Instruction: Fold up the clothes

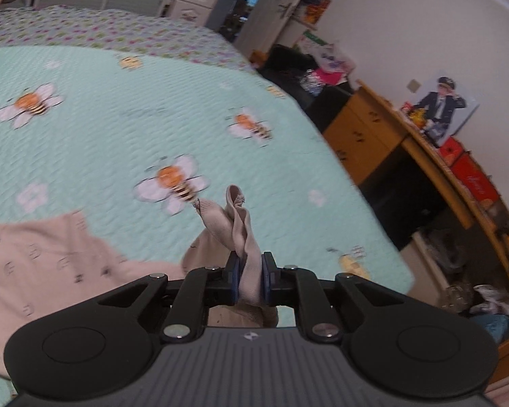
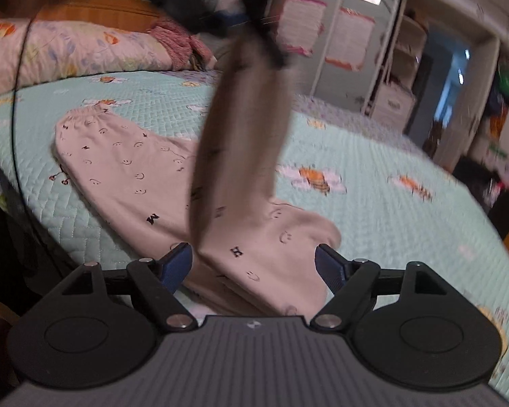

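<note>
Pale pink trousers [image 2: 118,166] with small black smiley prints lie on a mint bee-patterned quilt [image 2: 373,210]. My left gripper [image 1: 251,281] is shut on a bunched end of the pink fabric [image 1: 241,224], lifted above the bed. In the right wrist view this lifted leg [image 2: 241,135] rises as a blurred strip to the dark left gripper [image 2: 268,40] at the top. My right gripper [image 2: 254,264] is open, its blue pads either side of the folded part of the trousers [image 2: 278,247], just above it. More of the garment [image 1: 34,264] lies at lower left in the left wrist view.
A floral pillow [image 2: 68,51] and pink cloth [image 2: 176,44] sit at the bed's head. A wooden desk [image 1: 407,146] with boxes and a picture stands along the bed's right side. White wardrobes [image 2: 356,34] and a doorway [image 2: 448,78] are beyond the bed.
</note>
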Demonstrator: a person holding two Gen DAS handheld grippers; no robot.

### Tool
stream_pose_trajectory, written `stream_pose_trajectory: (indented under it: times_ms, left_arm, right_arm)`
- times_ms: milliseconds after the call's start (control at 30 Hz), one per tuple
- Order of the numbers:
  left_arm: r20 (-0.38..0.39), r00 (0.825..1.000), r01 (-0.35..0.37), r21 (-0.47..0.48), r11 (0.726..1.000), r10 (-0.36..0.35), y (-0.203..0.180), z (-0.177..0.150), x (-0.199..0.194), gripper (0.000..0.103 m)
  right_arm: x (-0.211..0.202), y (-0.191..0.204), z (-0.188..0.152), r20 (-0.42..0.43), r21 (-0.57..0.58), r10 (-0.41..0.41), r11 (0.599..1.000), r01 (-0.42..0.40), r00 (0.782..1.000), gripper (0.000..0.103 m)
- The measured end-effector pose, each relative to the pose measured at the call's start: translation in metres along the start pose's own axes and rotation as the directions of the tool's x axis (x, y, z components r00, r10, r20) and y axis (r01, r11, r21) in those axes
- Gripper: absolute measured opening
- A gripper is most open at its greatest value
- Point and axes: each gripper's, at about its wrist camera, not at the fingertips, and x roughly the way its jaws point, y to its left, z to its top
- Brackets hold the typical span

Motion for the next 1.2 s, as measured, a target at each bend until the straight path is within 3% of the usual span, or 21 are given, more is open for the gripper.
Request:
stream_pose_trajectory:
  times_ms: [133,267,567,733,867,1067,1200]
  left_arm:
    - [0.001,0.999,0.049,0.038,0.998,-0.049,-0.033,0.011,0.001,0.013]
    - [0.007,0.997,0.08,0.069,0.994,-0.081,-0.059,0.015,0.005,0.013]
    - [0.004,0.997,0.071,0.087,0.994,-0.071,-0.064,0.015,0.021,0.013]
    - [-0.006,1.0,0.003,0.051,0.999,-0.003,-0.029,-0.002,0.027,0.013]
    - [-0.011,0.997,-0.078,-0.001,0.997,0.078,0.019,-0.026,0.023,0.013]
    - [-0.092,0.971,-0.228,-0.103,0.968,0.219,0.103,-0.076,0.034,0.013]
    - [-0.11,0.972,-0.22,-0.117,0.969,0.207,0.127,-0.099,0.048,0.014]
  right_arm:
    - [0.003,0.003,-0.001,0.025,-0.044,-0.076,0.996,0.077,0.997,0.083]
    - [0.006,-0.017,-0.006,0.033,-0.001,-0.201,0.98,0.201,0.979,0.083]
    - [0.006,-0.077,-0.034,-0.065,0.152,-0.362,0.918,0.367,0.93,0.083]
    - [0.009,-0.09,-0.049,-0.111,0.187,-0.357,0.909,0.372,0.927,0.087]
    - [0.01,-0.084,-0.052,-0.115,0.168,-0.342,0.919,0.358,0.933,0.087]
    - [0.012,-0.067,-0.05,-0.124,0.066,-0.313,0.944,0.322,0.942,0.089]
    - [0.015,-0.052,-0.046,-0.143,-0.017,-0.303,0.953,0.304,0.942,0.09]
